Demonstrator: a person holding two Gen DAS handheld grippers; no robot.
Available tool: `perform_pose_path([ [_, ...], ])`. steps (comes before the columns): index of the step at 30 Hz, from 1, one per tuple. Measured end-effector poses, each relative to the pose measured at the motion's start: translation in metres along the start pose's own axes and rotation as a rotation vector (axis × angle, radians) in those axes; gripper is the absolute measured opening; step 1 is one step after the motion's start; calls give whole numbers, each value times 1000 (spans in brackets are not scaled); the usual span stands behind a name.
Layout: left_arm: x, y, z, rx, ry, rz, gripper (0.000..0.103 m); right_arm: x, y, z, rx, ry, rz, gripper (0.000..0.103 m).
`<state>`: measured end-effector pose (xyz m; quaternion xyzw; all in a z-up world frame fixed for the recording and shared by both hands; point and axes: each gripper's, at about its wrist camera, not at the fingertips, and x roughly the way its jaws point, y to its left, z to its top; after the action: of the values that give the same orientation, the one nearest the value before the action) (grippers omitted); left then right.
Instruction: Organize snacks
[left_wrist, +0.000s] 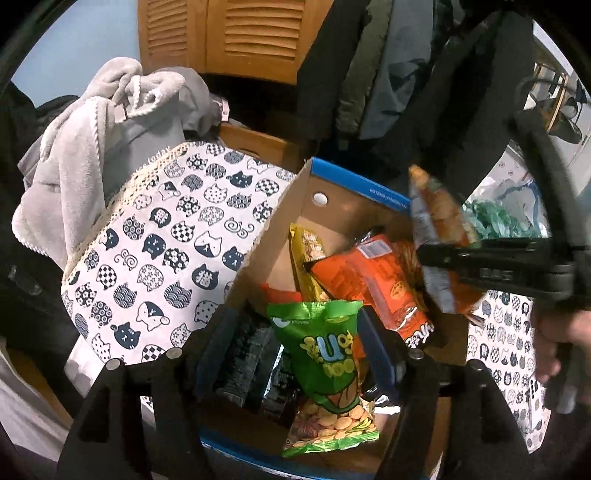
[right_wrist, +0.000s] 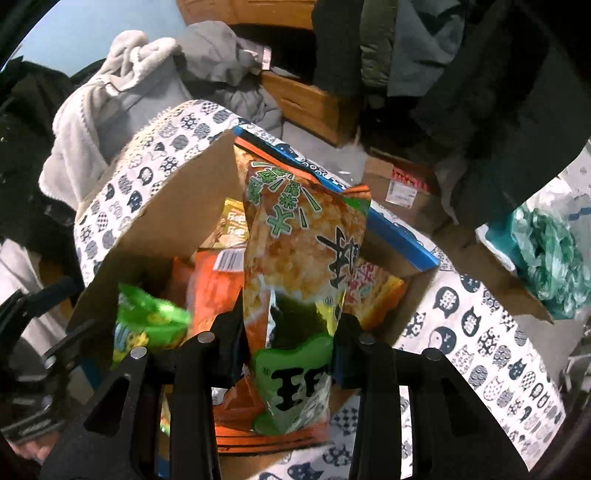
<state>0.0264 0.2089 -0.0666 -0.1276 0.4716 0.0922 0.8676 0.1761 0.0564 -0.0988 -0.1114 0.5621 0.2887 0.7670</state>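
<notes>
Hanging over the box (left_wrist: 284, 221) at the frame's centre, the left gripper (left_wrist: 295, 343) is being held spread; the green bag (left_wrist: 325, 365) is lying between its fingers, though contact with the right one cannot be told; the bag is resting in the box beside the orange bag (left_wrist: 369, 280). In the right wrist view, the rice-cracker bag (right_wrist: 299, 258) is being pinched upright by the right gripper (right_wrist: 288, 354) above the box (right_wrist: 177, 214); the cat-print cloth (right_wrist: 480, 332) is being covered by the box.

The grey blanket (left_wrist: 110, 122) reads "today"; the green snack bag (left_wrist: 325, 354) shows "U".
</notes>
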Motion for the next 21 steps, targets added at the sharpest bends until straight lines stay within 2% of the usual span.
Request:
perform_pose_path([
  [5, -8, -1, 1, 19, -26, 23, 76, 7, 1, -2, -6, 0, -4, 43],
  [7, -10, -1, 1, 19, -30, 23, 77, 1, 0, -3, 3, -25, -3, 56],
  [10, -15, 1, 1, 6, -34, 16, 78, -13, -1, -4, 22, -71, 17, 67],
  [13, -24, -2, 1, 16, -56, 22, 82, -35, -2, -9, 38, -121, 29, 69],
  [18, -39, -9, 1, 44, -93, 26, 83, -70, -2, -27, 60, -186, 32, 70],
  [21, -50, -15, 0, 69, -123, 33, 89, -92, -5, -41, 75, -229, 22, 74],
])
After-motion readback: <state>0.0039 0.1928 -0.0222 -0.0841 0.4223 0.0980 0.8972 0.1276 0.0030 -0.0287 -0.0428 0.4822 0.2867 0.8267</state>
